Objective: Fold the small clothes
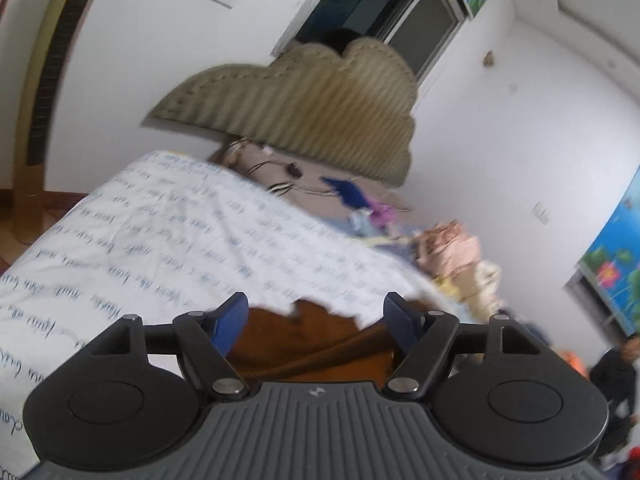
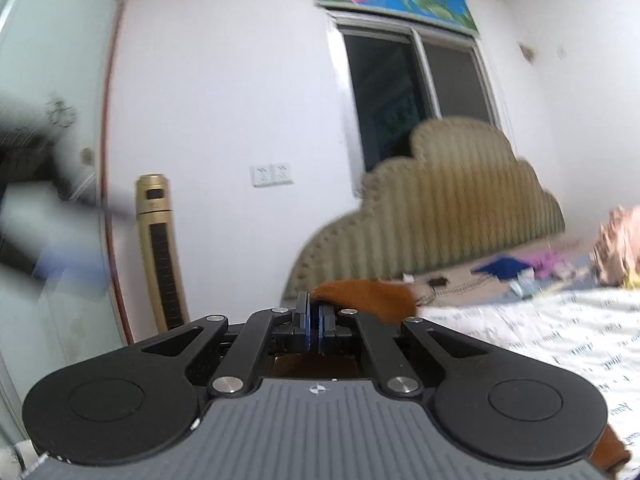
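Observation:
A small brown garment (image 1: 316, 340) lies on the white bedsheet with blue writing (image 1: 160, 248), right in front of my left gripper (image 1: 316, 316). That gripper stands open: its blue pads (image 1: 230, 326) are wide apart, with the brown cloth below and between them, not pinched. In the right wrist view my right gripper (image 2: 315, 316) is shut on the brown garment (image 2: 368, 294); the cloth sticks out past the fingertips and trails off to the right. Another bit of brown cloth (image 2: 608, 454) shows at the lower right.
A padded beige headboard (image 1: 312, 108) stands at the far end of the bed. A pile of small clothes, blue (image 1: 352, 194), purple and pink (image 1: 456, 252), lies near it. A gold tower fan (image 2: 160, 252) stands by the wall. A person (image 1: 618, 376) is at the right edge.

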{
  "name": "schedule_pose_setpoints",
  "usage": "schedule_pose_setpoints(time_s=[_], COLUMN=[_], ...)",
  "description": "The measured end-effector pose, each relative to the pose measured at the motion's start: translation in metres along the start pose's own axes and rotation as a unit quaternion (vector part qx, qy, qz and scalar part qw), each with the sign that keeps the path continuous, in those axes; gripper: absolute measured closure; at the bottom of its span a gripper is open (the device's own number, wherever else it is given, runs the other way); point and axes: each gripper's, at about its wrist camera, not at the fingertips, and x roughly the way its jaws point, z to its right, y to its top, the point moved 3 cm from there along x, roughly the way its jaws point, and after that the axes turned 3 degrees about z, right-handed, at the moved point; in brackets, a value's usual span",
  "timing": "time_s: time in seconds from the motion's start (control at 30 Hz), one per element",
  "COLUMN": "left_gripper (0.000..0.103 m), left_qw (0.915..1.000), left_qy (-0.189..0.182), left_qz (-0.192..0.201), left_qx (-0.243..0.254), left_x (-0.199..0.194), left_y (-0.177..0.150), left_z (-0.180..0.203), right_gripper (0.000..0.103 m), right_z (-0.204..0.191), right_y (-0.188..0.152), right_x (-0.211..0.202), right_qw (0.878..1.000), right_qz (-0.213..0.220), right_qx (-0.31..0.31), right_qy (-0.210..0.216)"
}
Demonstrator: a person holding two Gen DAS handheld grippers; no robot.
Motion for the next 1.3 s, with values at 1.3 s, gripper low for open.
schedule_pose_setpoints(time_s=[1.3], left_gripper=[0.029], left_qw=[0.9431], left_qy=[0.296], left_qz=[0.004], left_qx=[0.151], left_x=[0.238], left_y=[-0.15], left_z=[0.026], right_gripper=[0.098], right_z=[0.147], right_y=[-0.004], right_x=[0.012], right_qw=[0.988], right_qz=[-0.108], right_qx=[-0.113], right_qy=[-0.007])
